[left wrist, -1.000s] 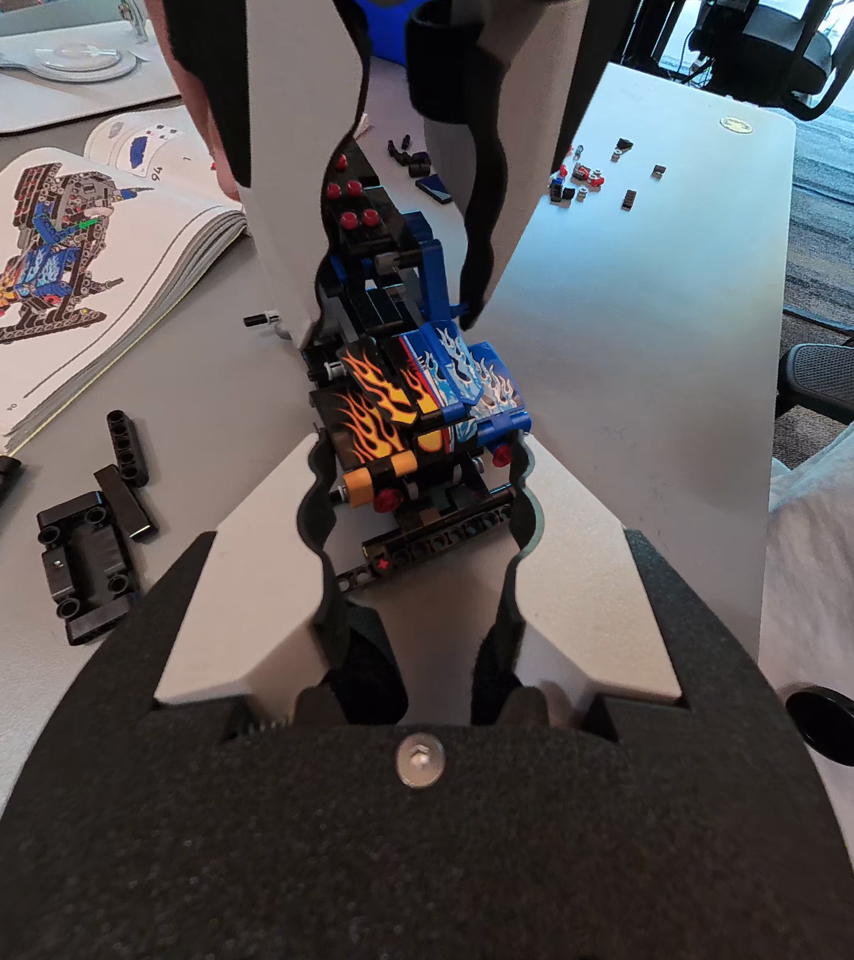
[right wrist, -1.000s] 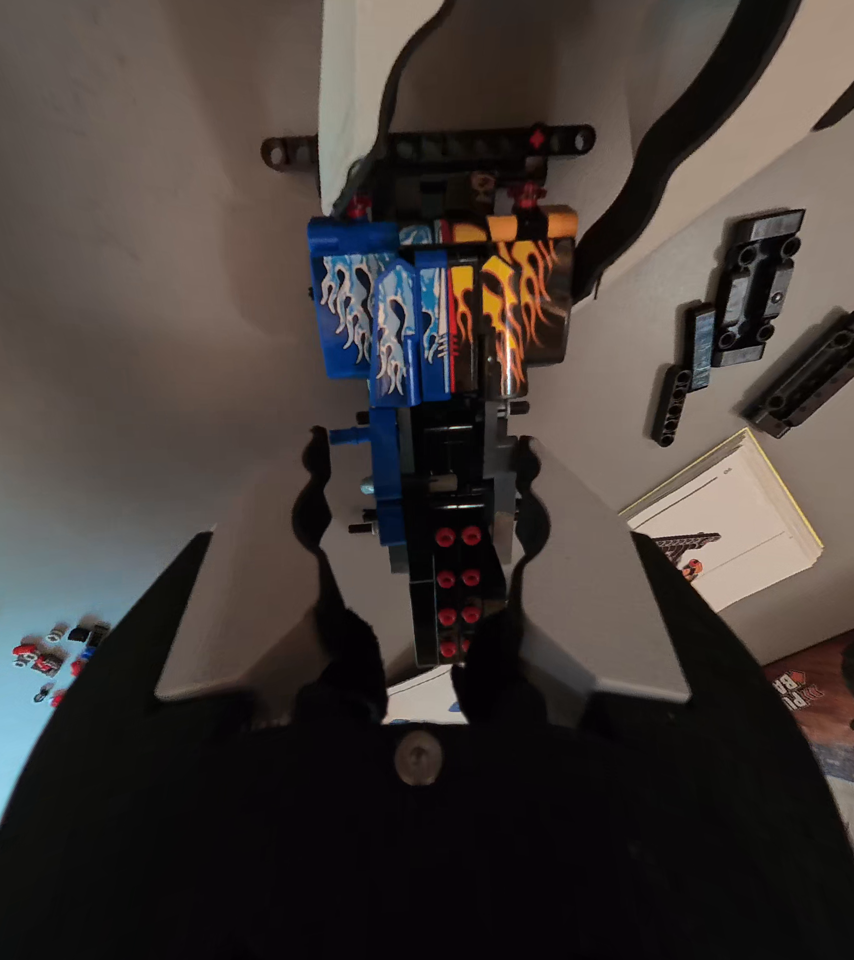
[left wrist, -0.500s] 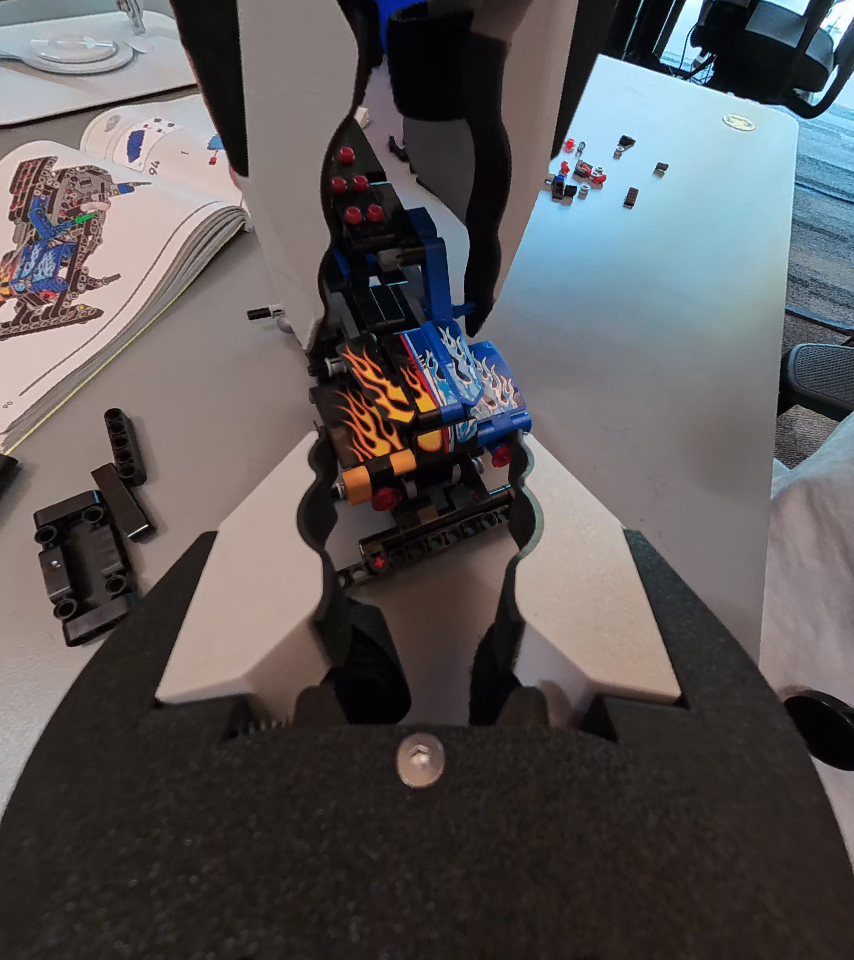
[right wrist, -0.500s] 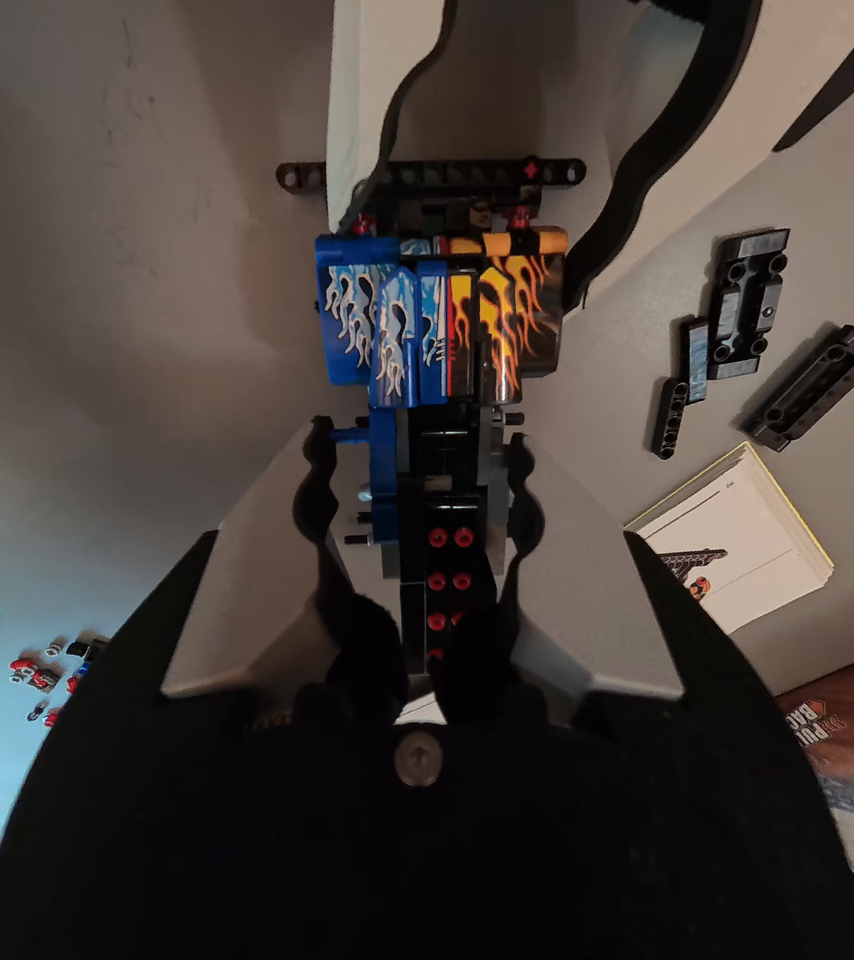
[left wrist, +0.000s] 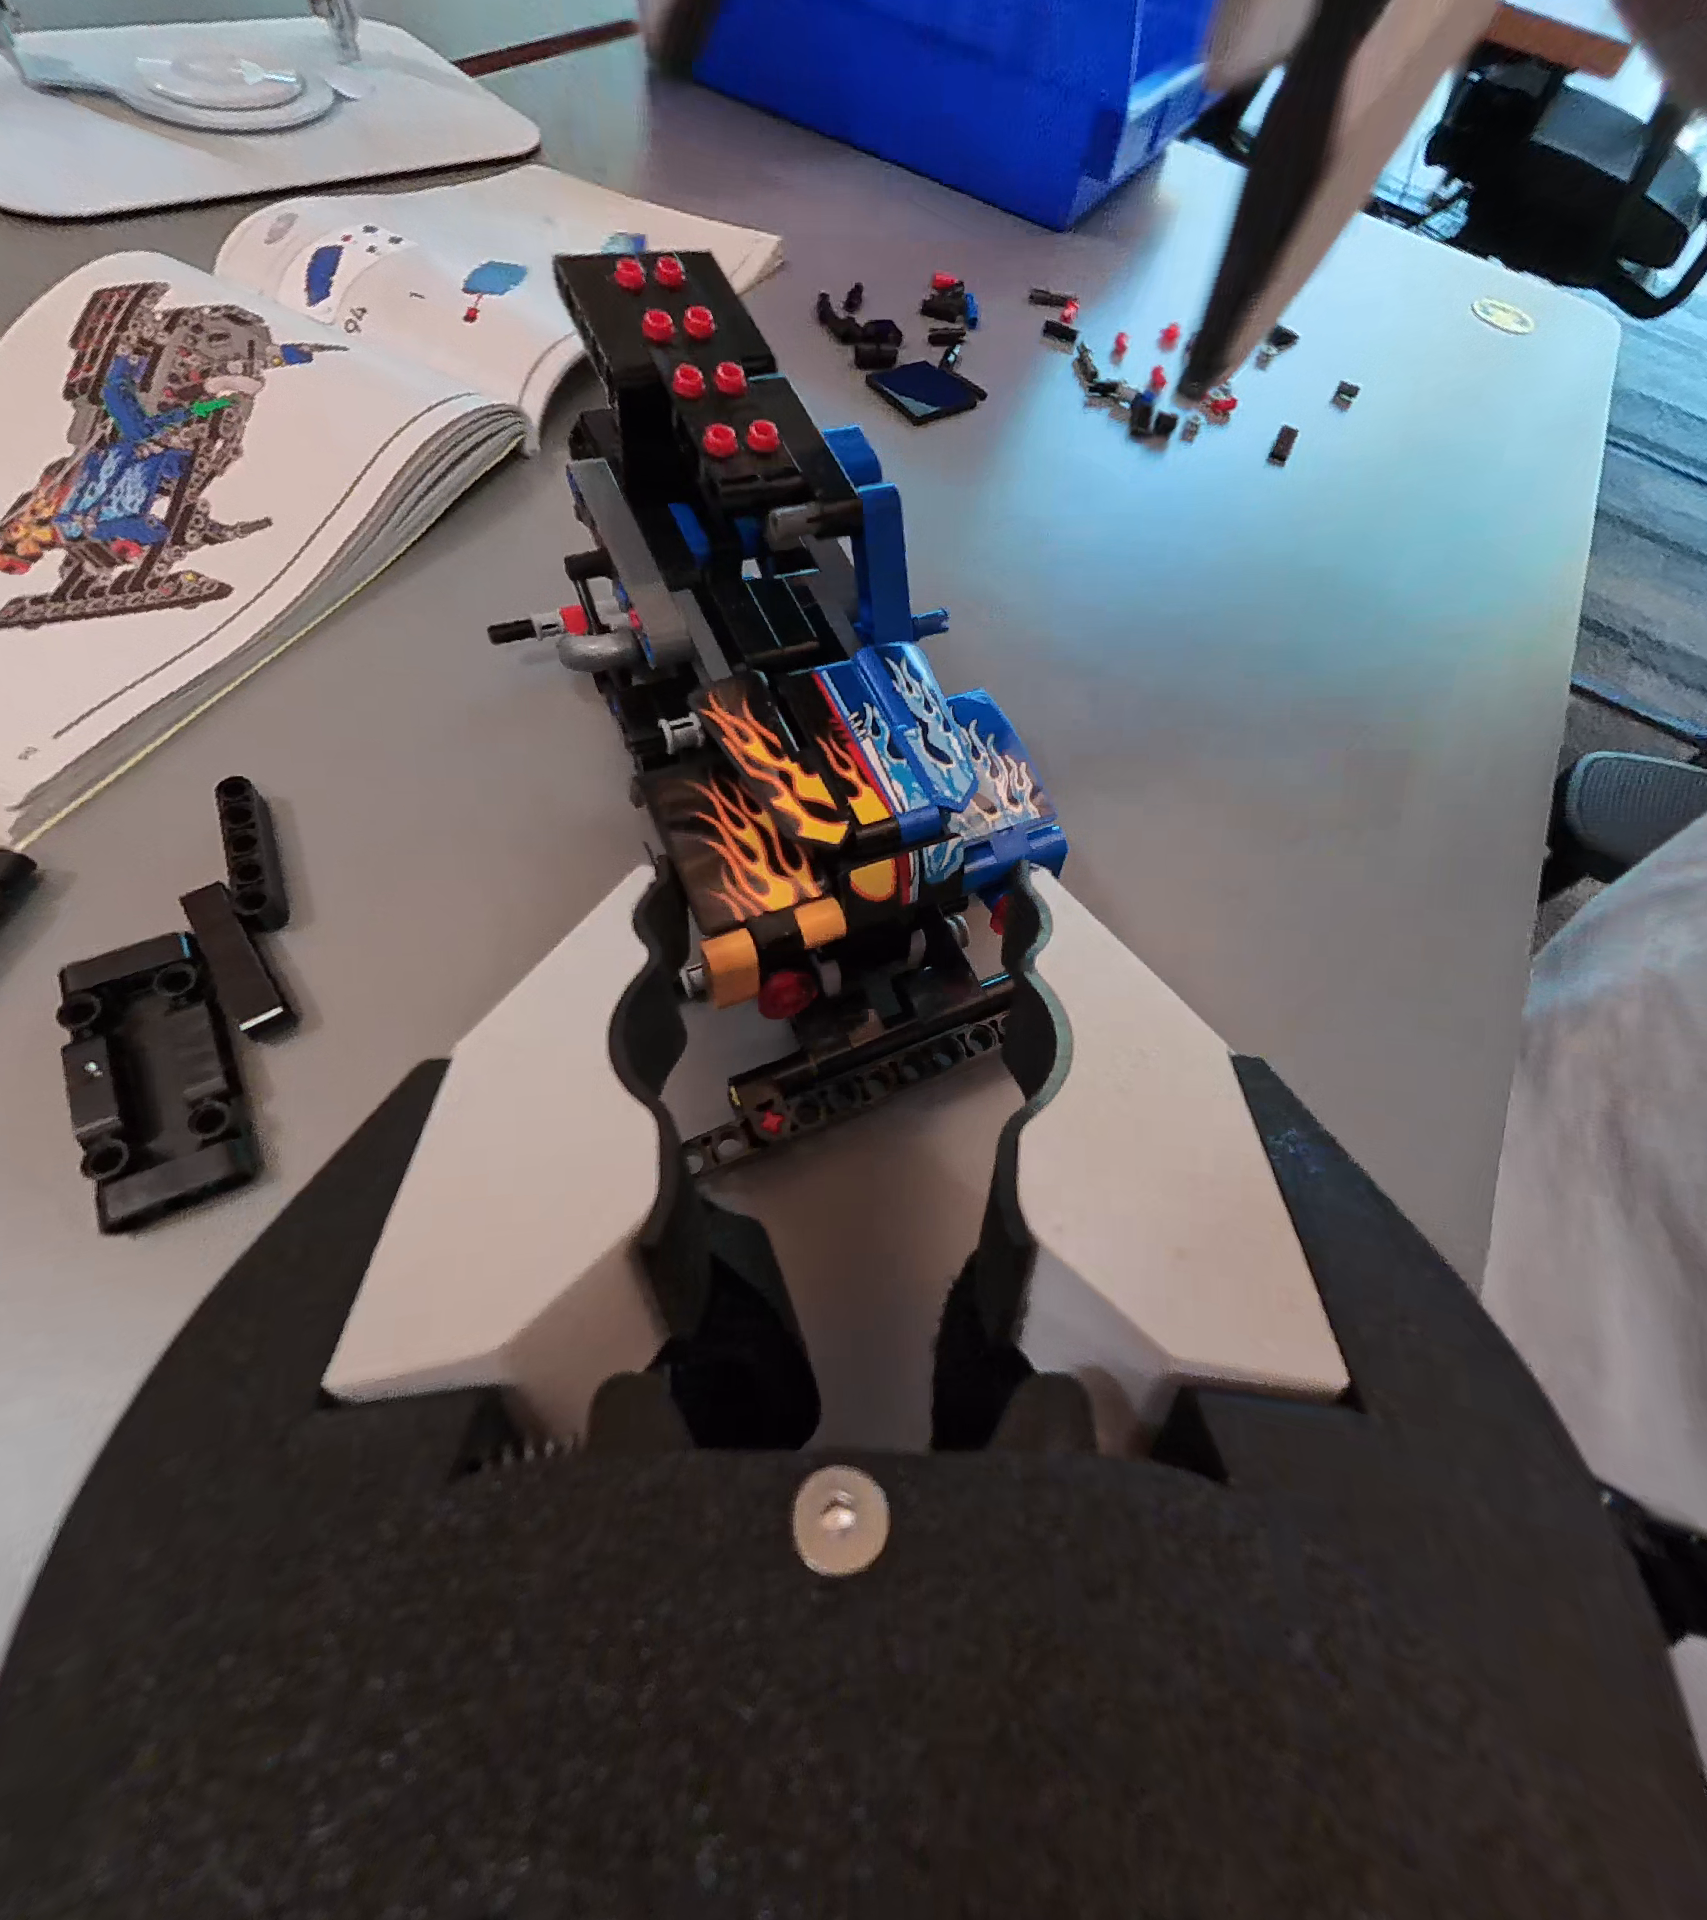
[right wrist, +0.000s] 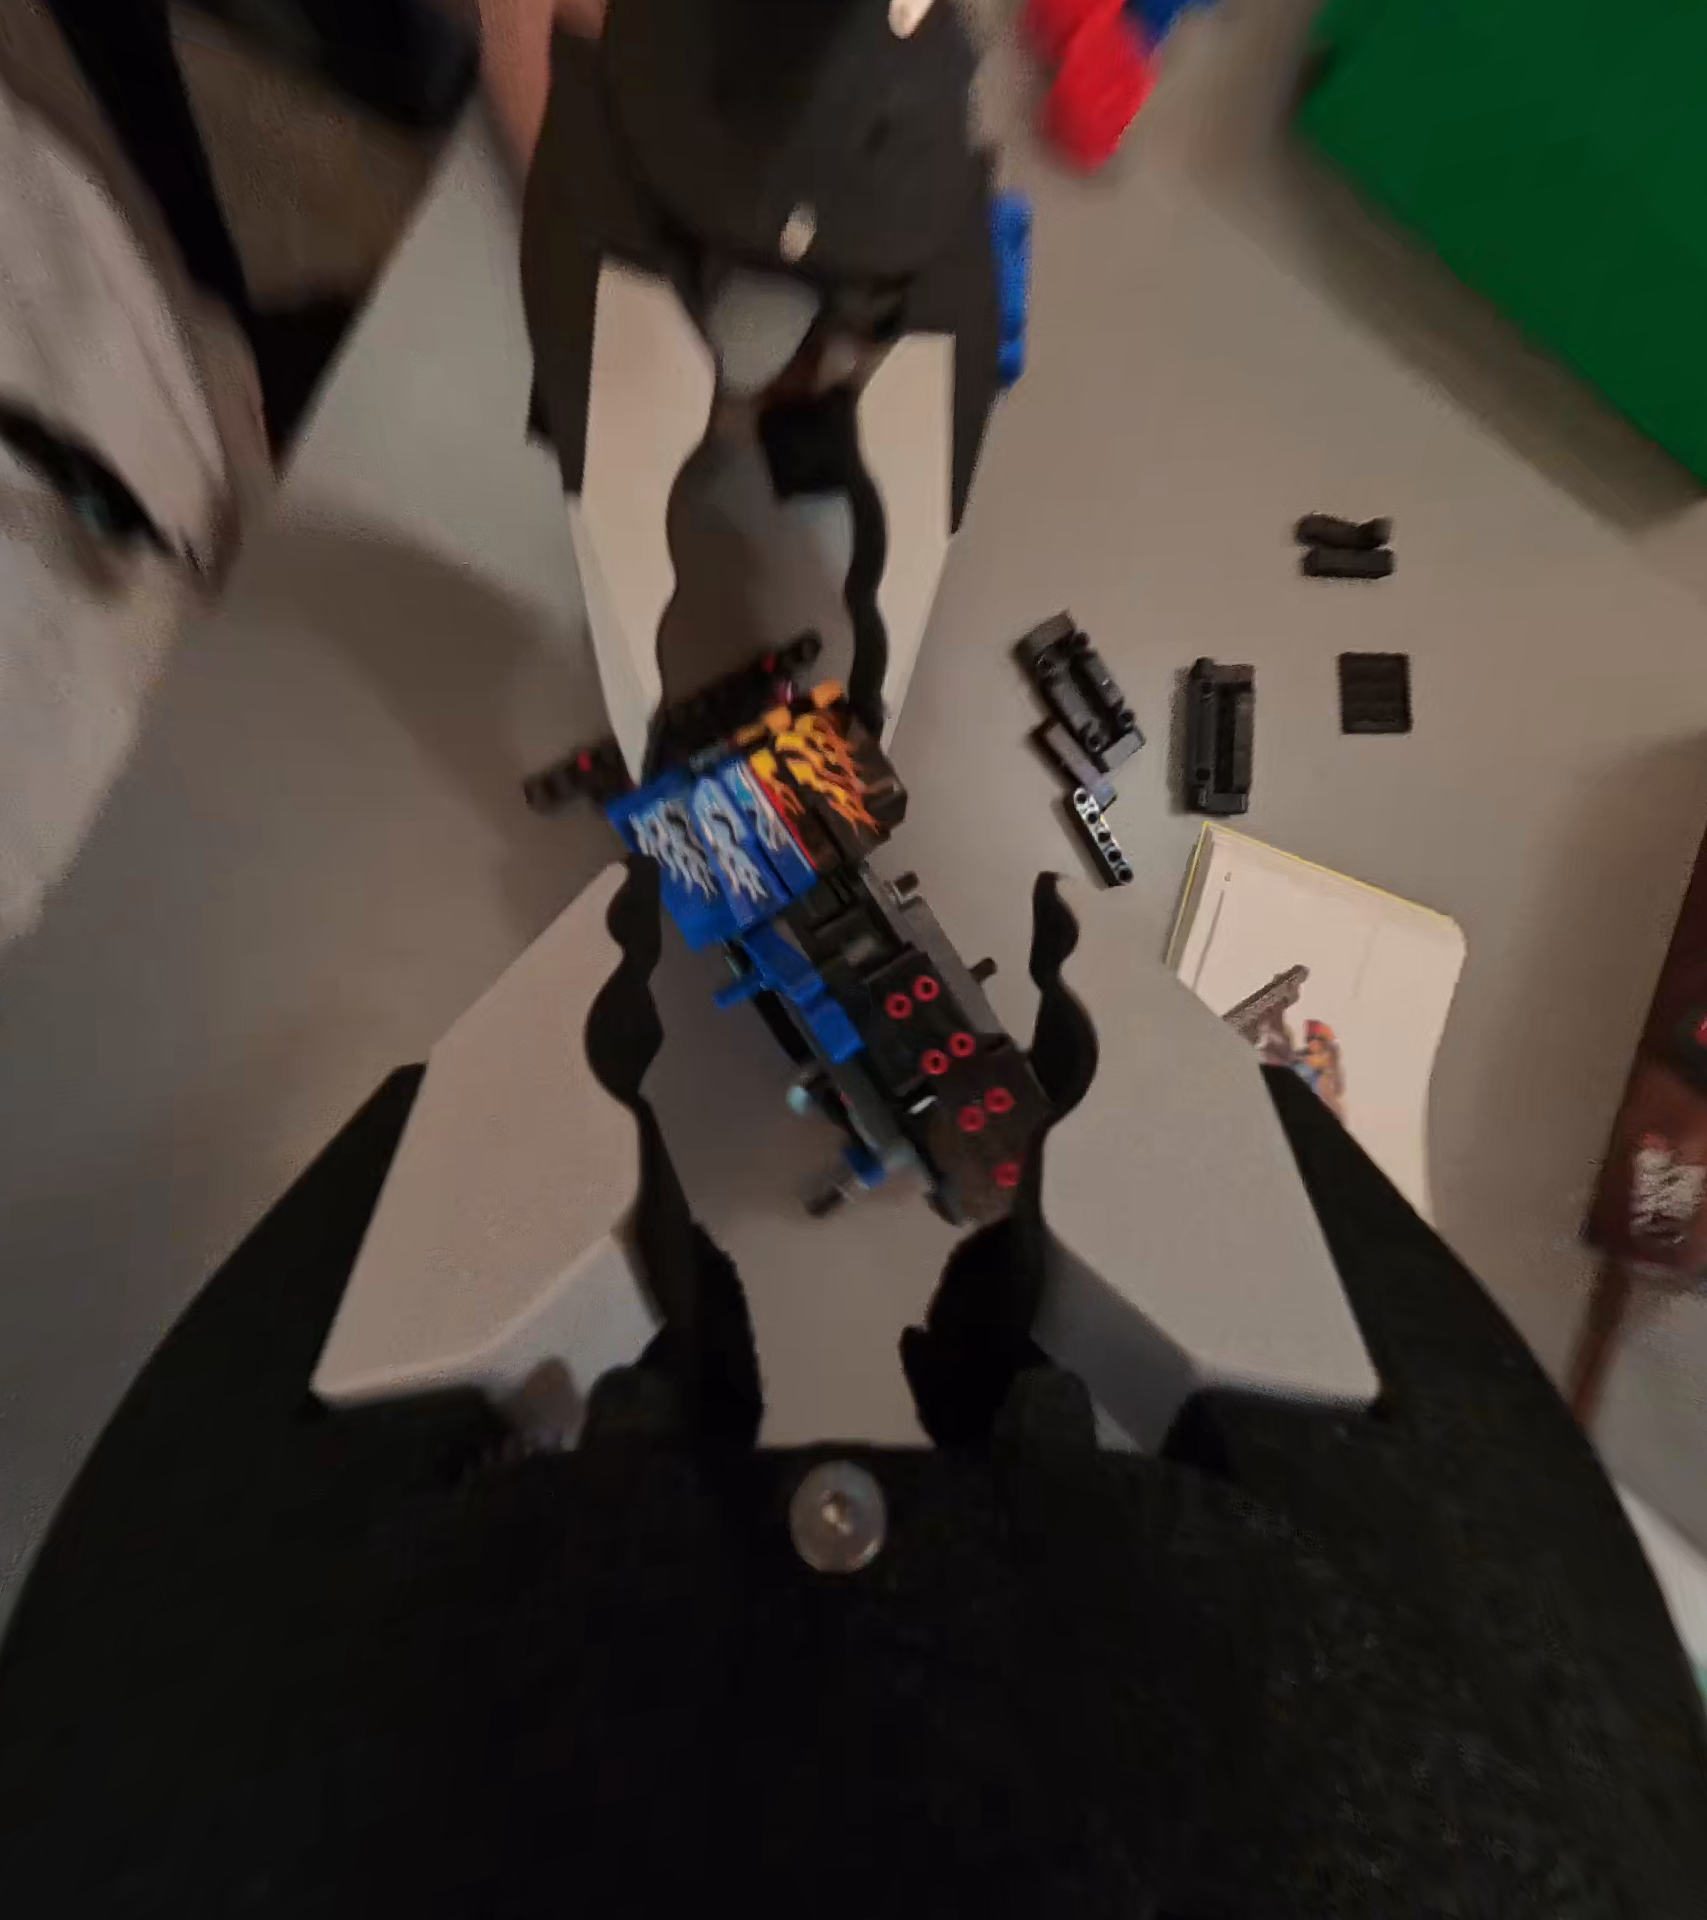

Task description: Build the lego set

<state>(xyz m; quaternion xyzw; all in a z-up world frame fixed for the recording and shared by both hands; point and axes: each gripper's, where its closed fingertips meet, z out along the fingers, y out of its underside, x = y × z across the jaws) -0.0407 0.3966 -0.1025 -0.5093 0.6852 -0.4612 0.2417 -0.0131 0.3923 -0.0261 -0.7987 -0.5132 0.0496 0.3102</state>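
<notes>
The lego model [left wrist: 807,675], a black and blue vehicle body with orange and white flame panels and red studs, rests on the grey table [left wrist: 1192,644]. My left gripper [left wrist: 841,904] is shut on its flamed front end. The right wrist view is blurred; it shows the model [right wrist: 859,997] from above with the left gripper [right wrist: 755,707] on its far end. My right gripper [right wrist: 838,888] is open and empty, held above the studded rear without touching it. It shows as a blur at the top right of the left wrist view [left wrist: 1275,208].
An open instruction booklet [left wrist: 205,468] lies left of the model. Black lego pieces [left wrist: 153,1070] lie near the left front. Small red and black parts [left wrist: 1140,374] and a dark blue tile [left wrist: 927,390] lie behind. A blue bin [left wrist: 932,94] stands at the back. A green box [right wrist: 1607,208] shows. Across from one pair of fingers to the other is roughly 9 cm.
My right gripper has let go of the model's studded rear, opened and pulled up and away. My left gripper still holds the front end.
</notes>
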